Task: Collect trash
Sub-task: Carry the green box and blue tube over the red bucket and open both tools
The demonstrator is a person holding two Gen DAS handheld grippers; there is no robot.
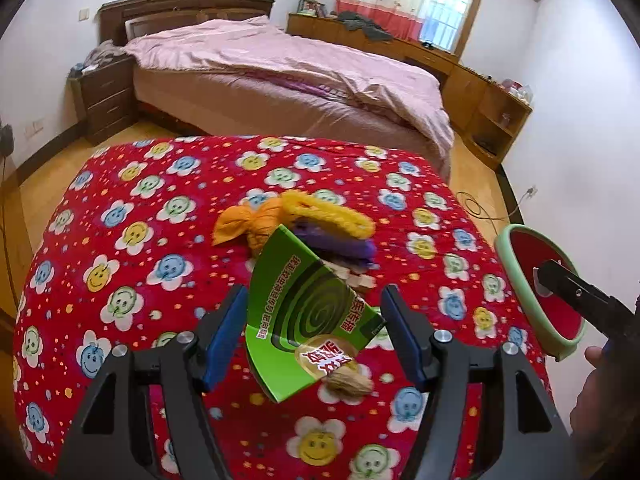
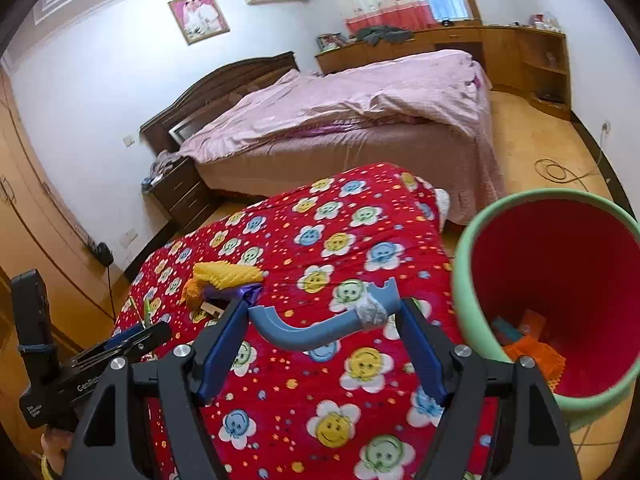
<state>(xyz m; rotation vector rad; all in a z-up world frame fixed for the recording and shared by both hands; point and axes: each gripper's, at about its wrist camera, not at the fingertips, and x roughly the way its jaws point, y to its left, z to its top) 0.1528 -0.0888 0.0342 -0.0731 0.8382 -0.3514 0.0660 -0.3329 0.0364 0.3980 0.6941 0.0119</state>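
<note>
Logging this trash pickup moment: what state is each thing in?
left tool: open, green box between its fingers, contact unclear
right tool: open, blue curved piece between its fingers
green box: flattened, tilted
trash bin: uncovered, scraps inside
peanut: whole, on the quilt

Table (image 1: 120, 240): nearest the cameras, with the bed (image 1: 280, 80) behind it.
On the table: a torn carton (image 1: 304, 312), with a peanut (image 1: 350, 384) just beside its near edge.
Behind the carton: a heap of cloth (image 1: 320, 224).
Bin (image 2: 560, 300): right of the table, scraps lying in it.
Nightstand (image 1: 106, 96): left of the bed.
Cabinets (image 1: 480, 92): right of the bed.
</note>
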